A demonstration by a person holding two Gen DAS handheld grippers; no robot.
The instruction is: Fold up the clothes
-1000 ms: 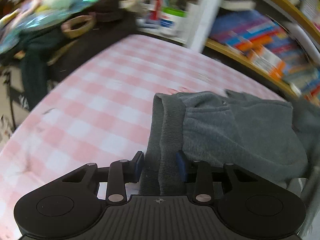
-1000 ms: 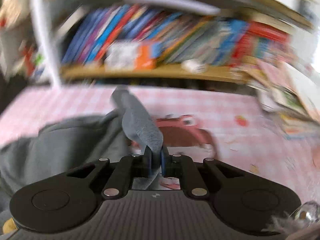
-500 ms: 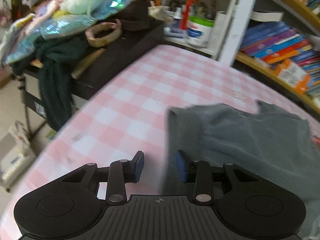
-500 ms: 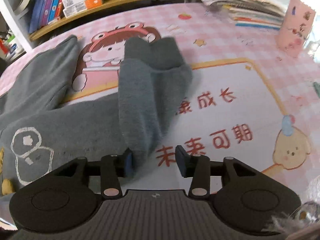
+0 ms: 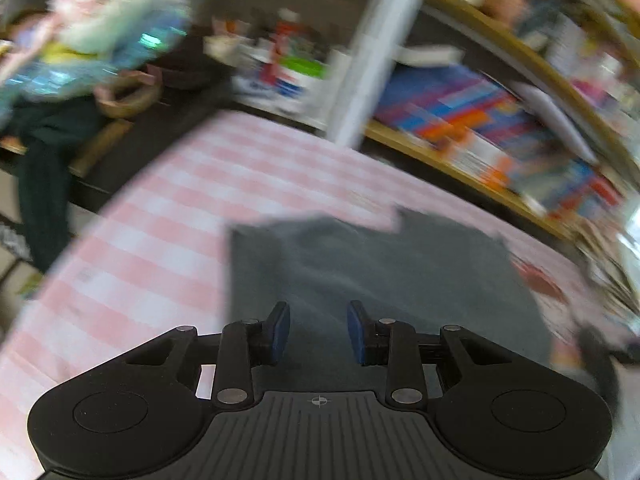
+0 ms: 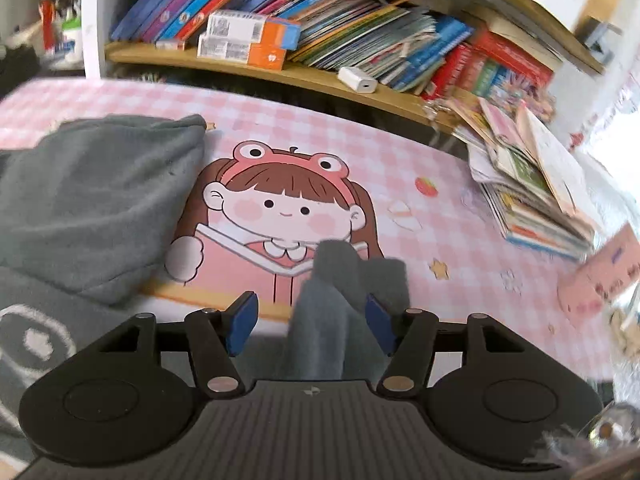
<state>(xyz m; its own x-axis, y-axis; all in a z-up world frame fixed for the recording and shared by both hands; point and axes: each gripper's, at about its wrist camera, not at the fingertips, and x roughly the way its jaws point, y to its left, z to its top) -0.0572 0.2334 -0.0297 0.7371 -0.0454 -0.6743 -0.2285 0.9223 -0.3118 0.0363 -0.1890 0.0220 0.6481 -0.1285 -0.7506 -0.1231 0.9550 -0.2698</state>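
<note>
Grey fleece garment (image 6: 92, 196) lies spread on the desk (image 6: 440, 208), which is covered by a pink-and-white checked cloth with a cartoon girl printed at its centre. In the right wrist view the garment's body occupies the left side of the desk, a white outline drawing showing on its near part, and one grey sleeve (image 6: 344, 292) runs out across the cartoon print. The right gripper (image 6: 310, 322) hangs over that sleeve with its blue-padded fingers (image 6: 240, 320) spread wide to either side of the fabric, gripping nothing.

In the left wrist view (heavily motion-blurred) the same garment (image 5: 380, 272) appears as a flat dark grey shape on the checked cloth. The left gripper (image 5: 319, 332) sits above its near edge, fingers parted and empty; whether they touch the fabric cannot be determined.

Behind the desk, a wooden bookshelf (image 6: 280, 72) holds rows of coloured books, two orange-and-white boxes and a small white charger. A leaning pile of booklets (image 6: 532, 188) rests on the desk's right side.
</note>
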